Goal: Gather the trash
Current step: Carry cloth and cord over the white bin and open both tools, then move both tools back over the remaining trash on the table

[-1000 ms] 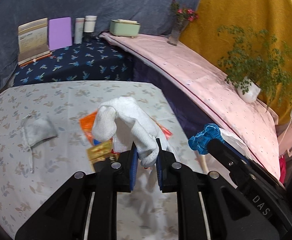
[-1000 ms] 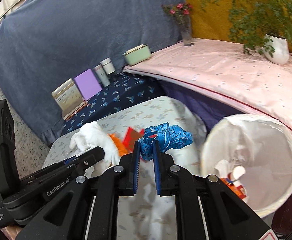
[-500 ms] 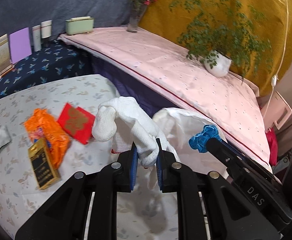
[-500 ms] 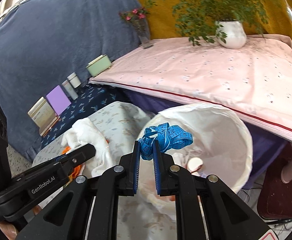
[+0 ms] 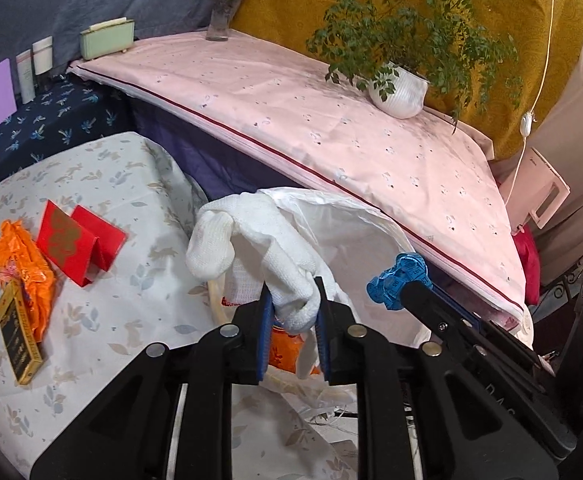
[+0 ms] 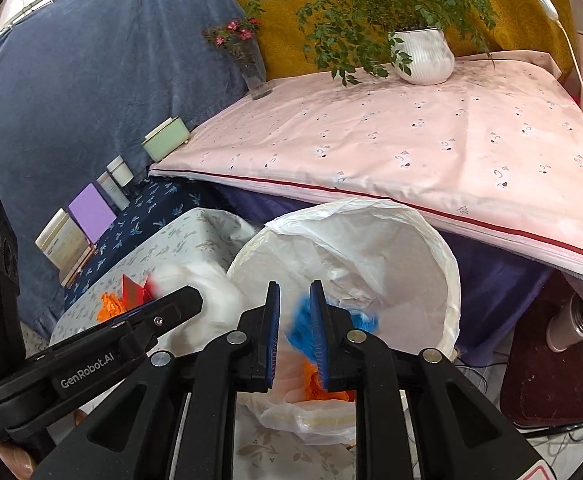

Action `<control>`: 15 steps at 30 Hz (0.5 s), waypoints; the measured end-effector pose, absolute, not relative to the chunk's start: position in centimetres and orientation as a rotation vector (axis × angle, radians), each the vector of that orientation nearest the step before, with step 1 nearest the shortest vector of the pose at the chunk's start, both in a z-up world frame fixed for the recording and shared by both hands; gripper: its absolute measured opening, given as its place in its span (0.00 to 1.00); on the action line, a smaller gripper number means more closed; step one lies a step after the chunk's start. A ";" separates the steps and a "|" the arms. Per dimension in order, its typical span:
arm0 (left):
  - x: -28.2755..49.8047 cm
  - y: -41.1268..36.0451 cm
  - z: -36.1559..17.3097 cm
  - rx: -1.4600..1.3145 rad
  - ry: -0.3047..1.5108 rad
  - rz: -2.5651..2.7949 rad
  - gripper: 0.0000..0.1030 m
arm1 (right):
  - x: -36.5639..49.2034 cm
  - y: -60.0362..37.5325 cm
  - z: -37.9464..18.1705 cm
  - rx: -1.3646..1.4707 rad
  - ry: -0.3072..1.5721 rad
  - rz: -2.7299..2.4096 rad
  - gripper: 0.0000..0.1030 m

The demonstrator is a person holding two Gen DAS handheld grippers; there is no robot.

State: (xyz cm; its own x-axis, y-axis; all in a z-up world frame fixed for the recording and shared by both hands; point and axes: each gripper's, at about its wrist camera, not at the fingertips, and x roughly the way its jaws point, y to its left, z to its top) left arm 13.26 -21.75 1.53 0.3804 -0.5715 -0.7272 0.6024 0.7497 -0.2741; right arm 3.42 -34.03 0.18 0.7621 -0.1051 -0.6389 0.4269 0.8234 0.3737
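Observation:
My left gripper (image 5: 293, 304) pinches a white knit glove (image 5: 259, 240) between its blue pads, and its jaws are opening slightly. It hangs over the near rim of the white bag-lined bin (image 5: 371, 232). My right gripper (image 6: 294, 320) is over the bin's mouth (image 6: 443, 264) with its jaws opening. The blue tape measure (image 6: 303, 328) is a blur slipping down between and behind the pads. From the left wrist view it still bunches at the right gripper's tip (image 5: 397, 282). An orange wrapper (image 6: 315, 384) lies inside the bag.
On the leaf-print table lie an orange wrapper (image 5: 23, 264), a folded red envelope (image 5: 75, 240) and a gold box (image 5: 17, 336). Behind the bin, a pink-covered ledge (image 5: 331, 128) carries a potted plant (image 5: 399, 88), a vase and a green box (image 5: 107, 38).
Both grippers swung right, from above the table to over the bin. The tape measure dropped from above the right fingertips to a blur lower between them. The glove stays pinched.

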 end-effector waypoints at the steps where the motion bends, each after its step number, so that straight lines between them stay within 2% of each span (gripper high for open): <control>1: 13.3 -21.8 1.4 0.032 0.916 -0.748 0.22 | 3.4 -34.1 0.2 0.533 0.644 -0.306 0.17; 3: 13.5 -21.8 1.3 0.023 0.917 -0.742 0.37 | 3.5 -34.0 0.2 0.533 0.644 -0.306 0.19; 5: 13.5 -21.7 1.3 0.020 0.911 -0.734 0.43 | 3.6 -33.9 0.3 0.534 0.643 -0.304 0.19; 10: 13.7 -21.5 1.3 0.017 0.909 -0.723 0.46 | 3.8 -33.6 0.6 0.528 0.640 -0.295 0.19; 15: 13.8 -21.0 1.4 0.013 0.903 -0.708 0.46 | 4.2 -32.8 1.2 0.515 0.634 -0.280 0.25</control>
